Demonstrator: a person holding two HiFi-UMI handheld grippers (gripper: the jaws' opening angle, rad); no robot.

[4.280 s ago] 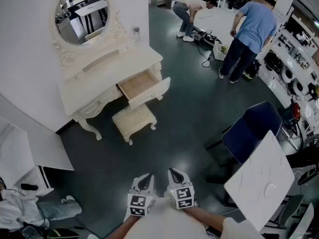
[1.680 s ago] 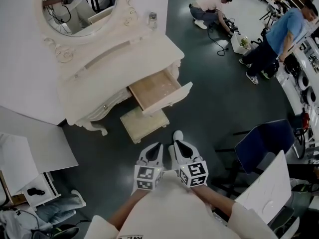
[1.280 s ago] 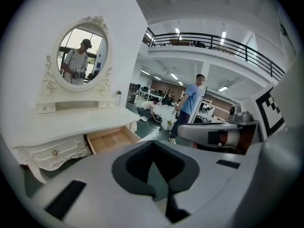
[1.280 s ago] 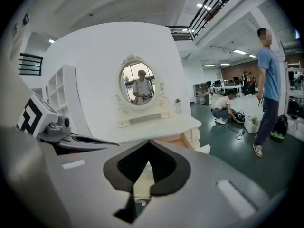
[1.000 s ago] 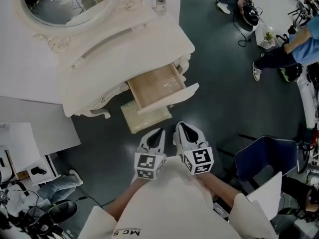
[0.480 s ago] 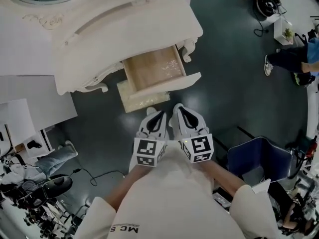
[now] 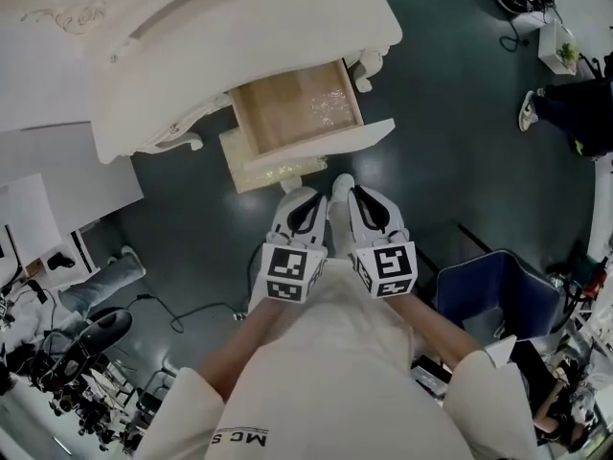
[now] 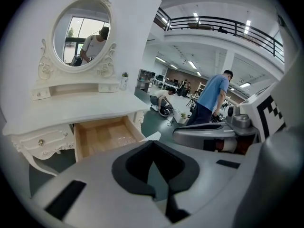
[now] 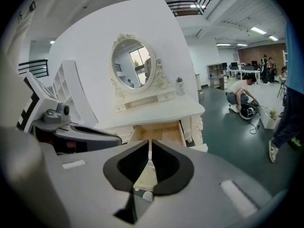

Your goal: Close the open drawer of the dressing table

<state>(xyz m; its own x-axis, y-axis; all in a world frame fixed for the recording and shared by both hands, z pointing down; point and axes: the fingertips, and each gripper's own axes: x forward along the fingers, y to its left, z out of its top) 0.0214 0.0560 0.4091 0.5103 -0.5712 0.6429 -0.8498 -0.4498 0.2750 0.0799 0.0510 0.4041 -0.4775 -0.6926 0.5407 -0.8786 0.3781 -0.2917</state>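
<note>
The cream dressing table (image 7: 239, 27) fills the top of the head view. Its wooden drawer (image 7: 297, 108) is pulled out, and the white drawer front (image 7: 326, 145) faces me. Both grippers are side by side just short of that front, not touching it. My left gripper (image 7: 308, 199) is shut and holds nothing. My right gripper (image 7: 356, 194) is also shut and holds nothing. In the left gripper view the open drawer (image 8: 102, 137) lies ahead, left of the shut left gripper (image 8: 154, 145). In the right gripper view the drawer (image 9: 159, 132) sits straight beyond the right gripper (image 9: 150, 144).
A padded cream stool (image 7: 273, 172) stands under the drawer, close before the grippers. A blue chair (image 7: 498, 295) is at the right. A white board (image 7: 57, 175) leans at the left, with cables and gear (image 7: 77, 353) below. A person (image 8: 211, 96) stands further back.
The dressing table has come much nearer in the head view. Both grippers have moved forward and down toward the drawer front, still side by side and still shut.
</note>
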